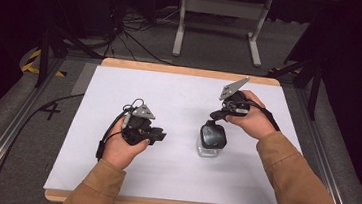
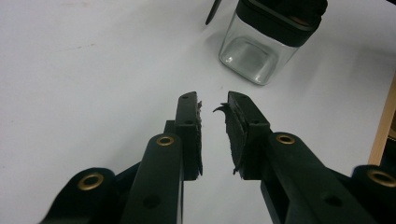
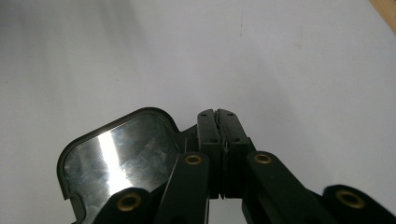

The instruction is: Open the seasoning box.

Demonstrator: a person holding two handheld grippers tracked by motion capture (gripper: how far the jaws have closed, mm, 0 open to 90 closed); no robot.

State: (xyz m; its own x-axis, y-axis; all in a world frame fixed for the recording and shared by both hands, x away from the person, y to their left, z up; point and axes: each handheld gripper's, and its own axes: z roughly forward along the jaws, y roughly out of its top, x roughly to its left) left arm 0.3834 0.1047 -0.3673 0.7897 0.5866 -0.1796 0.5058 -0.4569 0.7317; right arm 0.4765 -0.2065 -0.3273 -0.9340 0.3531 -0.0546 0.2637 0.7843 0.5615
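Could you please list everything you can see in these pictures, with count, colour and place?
Jar: one, clear glass with a black lid, on the white sheet right of centre, under the right gripper.
Sheet: one, white, covering the table top.
Table: one, light wood edge showing round the sheet.
Frame: one, pale grey metal, on the floor beyond the table.
Cables: several, black, on the grey floor at the far left.
Tape: one strip, yellow and black, on the floor at the left.
Left gripper: one, black, jaws apart, pointing toward the jar.
Right gripper: one, black, jaws closed together, beside the lid.
Sleeves: two, tan, coming in from the bottom.
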